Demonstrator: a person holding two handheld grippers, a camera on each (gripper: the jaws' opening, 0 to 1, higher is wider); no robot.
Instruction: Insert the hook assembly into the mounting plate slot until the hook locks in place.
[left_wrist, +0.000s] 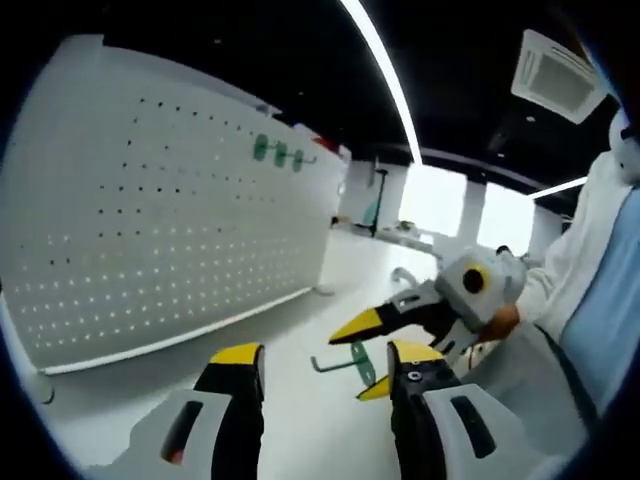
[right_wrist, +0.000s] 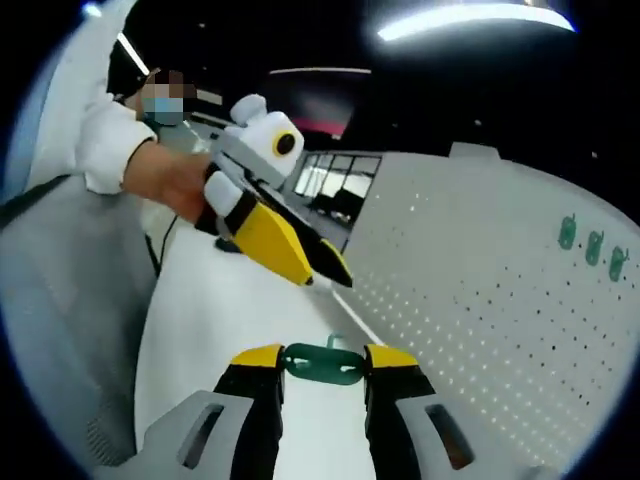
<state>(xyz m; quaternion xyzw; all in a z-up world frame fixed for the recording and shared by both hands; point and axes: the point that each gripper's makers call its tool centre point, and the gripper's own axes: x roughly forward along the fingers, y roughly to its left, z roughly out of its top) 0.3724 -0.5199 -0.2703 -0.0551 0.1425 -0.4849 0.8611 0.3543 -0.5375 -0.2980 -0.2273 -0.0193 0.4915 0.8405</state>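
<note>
Right gripper is clamped on the green hook assembly, which spans the gap between the two yellow-tipped jaws in the right gripper view, its long axis running crosswise from the 9 o'clock jaw to the 3 o'clock jaw. In the left gripper view the same hook assembly shows as a green plate with a grey bent wire arm pointing toward 9 o'clock, pinched at the tip of the right gripper that enters from 3 o'clock. From the held part, the white perforated mounting plate lies toward 2 o'clock in the right gripper view, standing upright well apart from the jaws; three green hooks already sit near its upper edge. The coming move therefore appears to call for a carry toward that board, with the hook's wire end turned to face the holes. Left gripper stands released, jaws apart with nothing between them, and in the left gripper view the mounting plate lies at 10 o'clock. By that judgement the right gripper is the working one. Below both is a white tabletop; beyond, a dim room with ceiling light strips and bright windows.
</note>
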